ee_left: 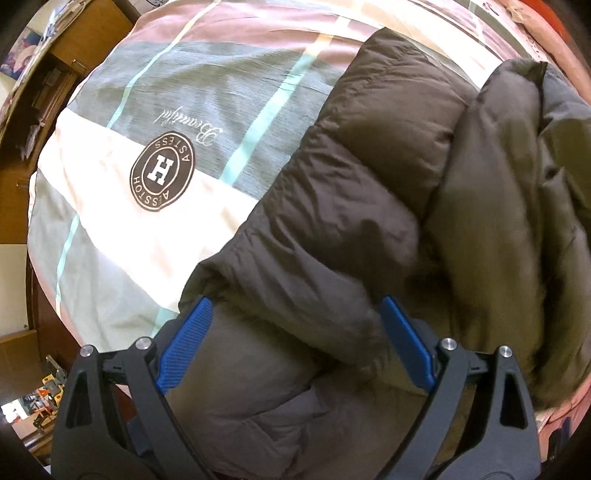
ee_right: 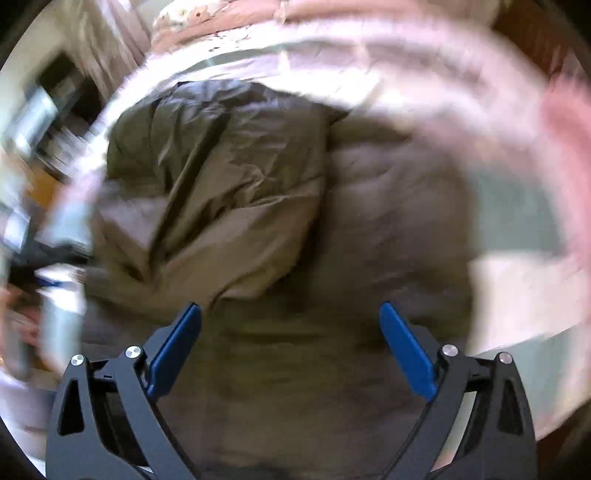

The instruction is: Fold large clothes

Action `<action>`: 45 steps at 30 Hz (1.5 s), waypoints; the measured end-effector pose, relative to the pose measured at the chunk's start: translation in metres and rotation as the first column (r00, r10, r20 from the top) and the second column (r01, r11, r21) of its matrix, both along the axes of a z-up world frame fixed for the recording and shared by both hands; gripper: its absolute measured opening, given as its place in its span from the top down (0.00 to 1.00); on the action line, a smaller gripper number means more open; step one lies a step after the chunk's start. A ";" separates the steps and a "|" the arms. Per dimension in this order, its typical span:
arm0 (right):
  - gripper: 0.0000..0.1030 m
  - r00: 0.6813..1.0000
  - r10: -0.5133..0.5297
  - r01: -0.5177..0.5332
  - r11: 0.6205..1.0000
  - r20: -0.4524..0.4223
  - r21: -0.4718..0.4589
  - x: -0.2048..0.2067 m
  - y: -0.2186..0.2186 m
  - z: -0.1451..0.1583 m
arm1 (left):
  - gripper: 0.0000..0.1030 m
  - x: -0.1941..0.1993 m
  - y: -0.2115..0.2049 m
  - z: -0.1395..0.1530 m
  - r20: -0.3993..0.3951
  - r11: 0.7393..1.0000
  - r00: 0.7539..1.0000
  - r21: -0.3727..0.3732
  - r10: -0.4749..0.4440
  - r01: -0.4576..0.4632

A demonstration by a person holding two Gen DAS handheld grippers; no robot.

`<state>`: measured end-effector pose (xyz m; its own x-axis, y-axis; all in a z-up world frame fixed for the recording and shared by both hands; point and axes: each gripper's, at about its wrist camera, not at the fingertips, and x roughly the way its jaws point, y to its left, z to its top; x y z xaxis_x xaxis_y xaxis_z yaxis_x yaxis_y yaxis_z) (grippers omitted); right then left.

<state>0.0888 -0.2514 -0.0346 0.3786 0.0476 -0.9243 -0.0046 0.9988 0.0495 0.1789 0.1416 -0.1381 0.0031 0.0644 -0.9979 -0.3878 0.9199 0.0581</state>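
Note:
A dark brown puffer jacket (ee_left: 351, 206) lies partly folded on a bed, with a folded part standing up at the right. My left gripper (ee_left: 297, 306) is open just above the jacket's near end, holding nothing. The jacket also fills the blurred right wrist view (ee_right: 229, 192). My right gripper (ee_right: 290, 310) is open above the jacket and holds nothing.
The bed has a striped duvet (ee_left: 147, 110) in pink, grey, white and mint with a round "H" logo (ee_left: 162, 171). Wooden furniture (ee_left: 55, 66) stands at the far left. Clutter lies on the floor (ee_left: 40, 398) at lower left. A pink blanket (ee_right: 221, 33) lies beyond the jacket.

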 end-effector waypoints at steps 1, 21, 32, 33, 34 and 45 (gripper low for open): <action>0.05 1.000 0.029 -0.029 0.988 0.004 0.151 -0.003 -0.001 0.003 | 0.09 -0.001 0.001 -0.001 -0.003 1.000 1.000 -0.004 0.004 -0.004; 0.80 0.975 -0.210 0.218 0.800 -0.080 0.559 0.087 0.048 -0.010 | 0.09 0.006 -0.044 0.037 0.162 0.983 0.969 0.009 -0.185 0.186; 0.80 0.993 -0.064 0.035 0.961 0.096 0.275 -0.034 -0.005 0.025 | 0.09 0.007 -0.009 0.045 0.200 0.996 0.976 -0.002 -0.088 0.090; 0.78 1.000 -0.001 0.000 0.970 0.005 0.243 -0.039 0.007 0.003 | 0.09 0.005 -0.012 0.048 0.206 0.996 0.974 -0.002 -0.091 0.094; 0.78 0.993 0.066 -0.045 0.978 -0.098 0.206 -0.044 0.026 -0.021 | 0.09 0.004 -0.015 0.050 0.215 0.995 0.972 -0.002 -0.098 0.100; 0.30 0.968 -0.092 0.032 0.968 0.235 0.248 -0.054 -0.002 0.057 | 0.09 -0.010 -0.096 0.083 0.391 0.949 0.876 -0.022 -0.281 0.314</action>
<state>0.0352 -0.2538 0.0220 0.5993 0.2258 -0.7680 0.0152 0.9560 0.2929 0.1689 0.0457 -0.0548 0.3872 -0.0813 -0.9184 -0.0723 0.9904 -0.1182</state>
